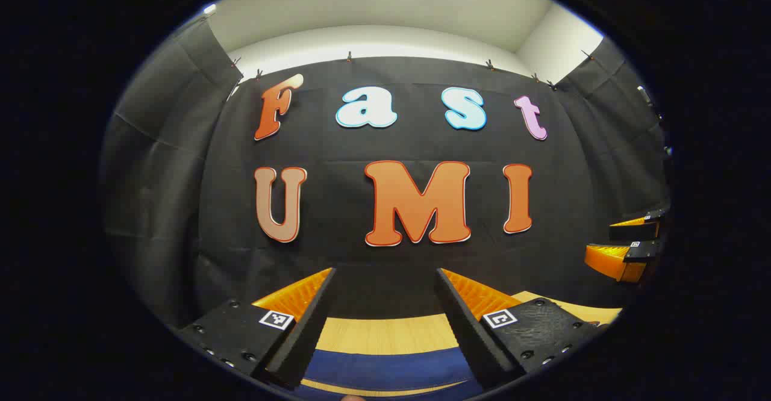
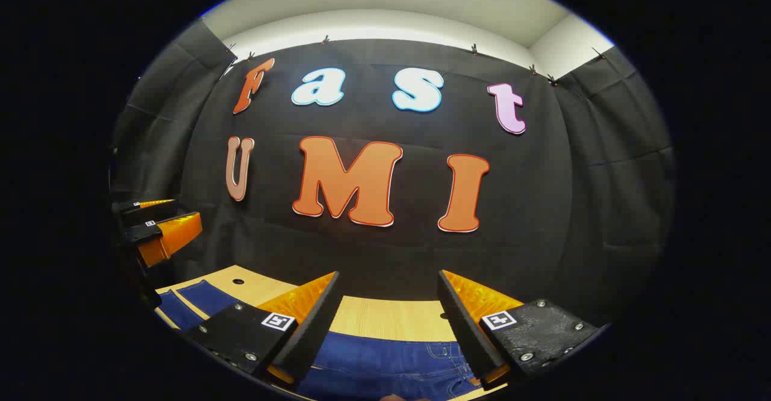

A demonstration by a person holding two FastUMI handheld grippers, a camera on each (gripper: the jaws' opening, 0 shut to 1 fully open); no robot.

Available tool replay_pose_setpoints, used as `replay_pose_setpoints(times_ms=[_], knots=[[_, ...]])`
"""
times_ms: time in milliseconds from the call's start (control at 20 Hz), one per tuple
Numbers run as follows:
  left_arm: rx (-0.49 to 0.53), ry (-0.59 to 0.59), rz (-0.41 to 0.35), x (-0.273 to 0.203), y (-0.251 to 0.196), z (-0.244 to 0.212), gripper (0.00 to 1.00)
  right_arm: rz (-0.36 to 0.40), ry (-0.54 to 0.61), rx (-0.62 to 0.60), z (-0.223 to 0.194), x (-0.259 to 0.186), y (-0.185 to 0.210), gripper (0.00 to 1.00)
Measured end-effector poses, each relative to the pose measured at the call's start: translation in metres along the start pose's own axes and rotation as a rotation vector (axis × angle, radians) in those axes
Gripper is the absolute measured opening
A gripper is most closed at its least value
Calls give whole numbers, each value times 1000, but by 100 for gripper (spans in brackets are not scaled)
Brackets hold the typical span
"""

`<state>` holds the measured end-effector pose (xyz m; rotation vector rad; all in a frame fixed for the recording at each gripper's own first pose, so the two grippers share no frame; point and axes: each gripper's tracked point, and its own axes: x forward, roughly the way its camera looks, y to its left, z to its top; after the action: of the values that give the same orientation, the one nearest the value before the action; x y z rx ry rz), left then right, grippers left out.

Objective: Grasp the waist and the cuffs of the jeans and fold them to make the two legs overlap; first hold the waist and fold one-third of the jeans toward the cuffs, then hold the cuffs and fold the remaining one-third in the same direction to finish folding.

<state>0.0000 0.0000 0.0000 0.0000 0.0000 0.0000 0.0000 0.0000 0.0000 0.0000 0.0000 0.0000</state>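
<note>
Jeans (image 2: 385, 359) flat on the wooden table (image 2: 385, 320), blue denim below both grippers, stitched pocket area under the right gripper (image 2: 385, 323). Left gripper (image 1: 385, 317) over a plain denim band. Both held above the cloth, jaws wide, gripping nothing.

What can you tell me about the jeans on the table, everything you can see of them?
The jeans are dark blue denim with lighter stitching, lying flat on the light wooden table. The right gripper view shows seams and what looks like a pocket edge low in the picture, with more blue cloth at the far left. The left gripper view shows a plain blue band. The right claw and left claw are open above them, gripping nothing.
</note>
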Motion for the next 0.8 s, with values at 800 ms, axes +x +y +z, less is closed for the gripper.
replay_pose_setpoints(times_ms=[800], knots=[[60, 3, 85, -9, 30, -3, 98, 16, 4, -44, -3, 11, 10, 94]])
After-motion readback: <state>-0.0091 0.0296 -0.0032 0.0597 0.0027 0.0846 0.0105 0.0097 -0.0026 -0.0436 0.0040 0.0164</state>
